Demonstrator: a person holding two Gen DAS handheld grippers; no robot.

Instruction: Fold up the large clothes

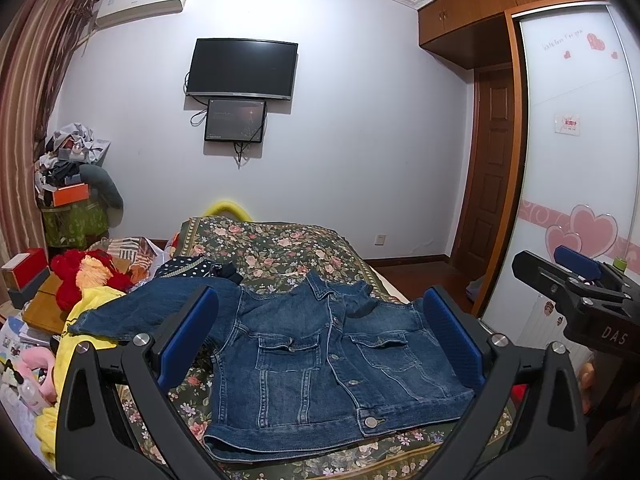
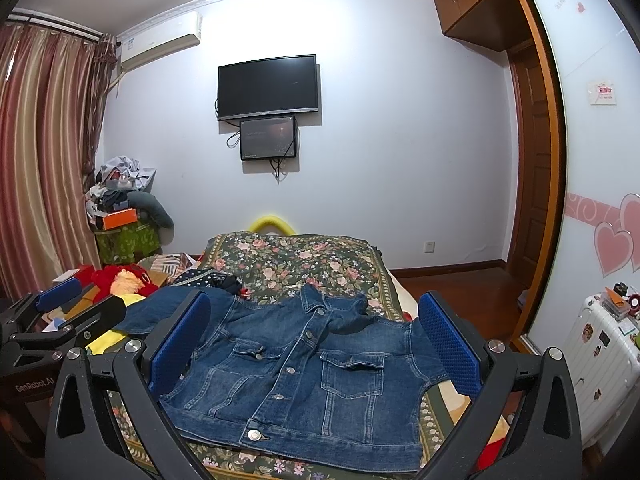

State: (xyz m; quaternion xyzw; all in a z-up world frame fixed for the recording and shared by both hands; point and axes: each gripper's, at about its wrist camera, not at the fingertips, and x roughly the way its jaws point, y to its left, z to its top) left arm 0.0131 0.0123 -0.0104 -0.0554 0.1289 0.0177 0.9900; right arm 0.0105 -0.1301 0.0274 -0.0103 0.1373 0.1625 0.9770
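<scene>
A blue denim jacket (image 1: 320,364) lies front-up and buttoned on the floral bedspread (image 1: 272,244), collar toward the far wall. Its left sleeve stretches out to the left; the right sleeve is folded in across the chest. My left gripper (image 1: 320,344) is open and empty, held above the jacket's near half. In the right wrist view the jacket (image 2: 312,376) lies the same way, and my right gripper (image 2: 316,348) is open and empty above it. Each gripper shows in the other's view: the right one (image 1: 576,280) at the right, the left one (image 2: 68,300) at the left.
Clutter lies left of the bed: red and yellow plush toys (image 1: 92,276), a polka-dot garment (image 1: 188,270), boxes and books. A white suitcase (image 2: 604,356) stands at the right by the wardrobe's sliding door (image 1: 580,140). A TV (image 1: 242,68) hangs on the far wall.
</scene>
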